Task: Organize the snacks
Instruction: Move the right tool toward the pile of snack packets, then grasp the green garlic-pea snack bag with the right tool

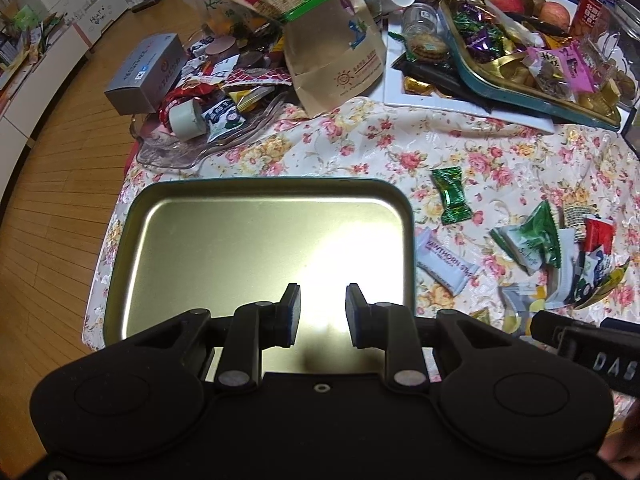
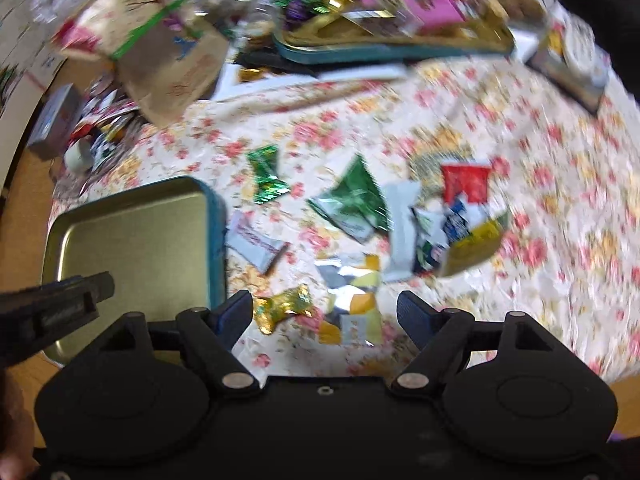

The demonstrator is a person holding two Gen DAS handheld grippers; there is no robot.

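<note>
An empty teal-rimmed metal tin (image 1: 256, 188) lies on the floral tablecloth; it also shows in the right wrist view (image 2: 120, 200) at the left. My left gripper (image 1: 322, 316) hovers over the tin, open and empty. Loose wrapped snacks lie right of the tin: a green candy (image 1: 451, 196), a white hawthorn bar (image 1: 446, 266) and a pile of packets (image 1: 560, 256). My right gripper (image 2: 325, 316) is open wide above a gold candy (image 2: 285, 307) and silver-yellow wrappers (image 2: 352, 304). The right wrist view is motion-blurred.
At the back stand a kraft snack bag (image 1: 332, 40), a glass dish of packets (image 1: 200, 120), a grey box (image 1: 148, 74) and a full teal tray of sweets (image 1: 520, 92). The table edge and wooden floor (image 1: 60, 200) are at the left.
</note>
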